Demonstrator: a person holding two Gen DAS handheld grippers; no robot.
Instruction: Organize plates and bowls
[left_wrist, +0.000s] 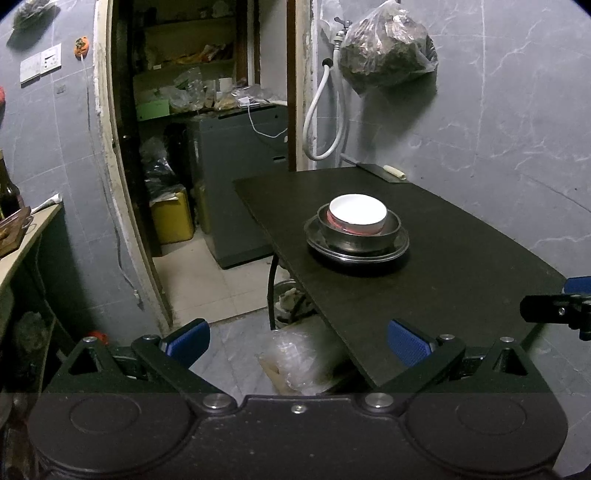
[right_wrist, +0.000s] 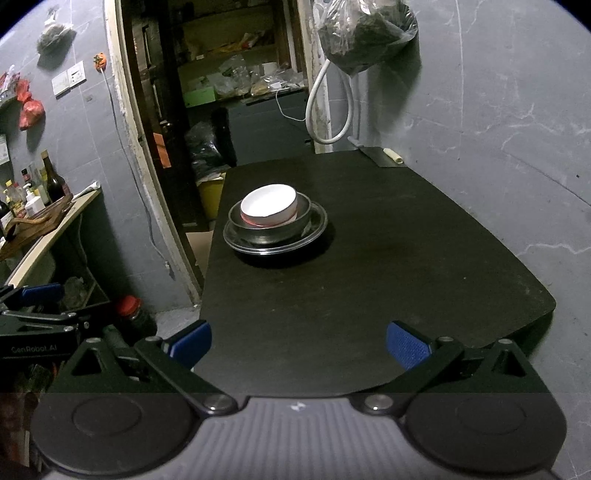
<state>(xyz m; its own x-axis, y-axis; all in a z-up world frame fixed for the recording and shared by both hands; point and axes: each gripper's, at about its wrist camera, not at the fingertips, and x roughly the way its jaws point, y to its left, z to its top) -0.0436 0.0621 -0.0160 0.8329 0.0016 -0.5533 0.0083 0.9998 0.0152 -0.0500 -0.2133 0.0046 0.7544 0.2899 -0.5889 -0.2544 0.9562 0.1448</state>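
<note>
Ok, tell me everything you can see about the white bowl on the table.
The white bowl is round and glossy, probably ceramic, with a pink-red band near its base. It looks empty and sits slightly tilted, nested inside a metal bowl, which rests on a metal plate on the black table. Neither gripper touches it.

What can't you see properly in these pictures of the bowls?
- Left wrist view: the white bowl glares, so its inside is washed out.
- Both views: the metal bowl hides the plate's middle.
- Right wrist view: the bottles' labels are too small to read.
- Left wrist view: the right gripper is cut off by the edge.
</note>
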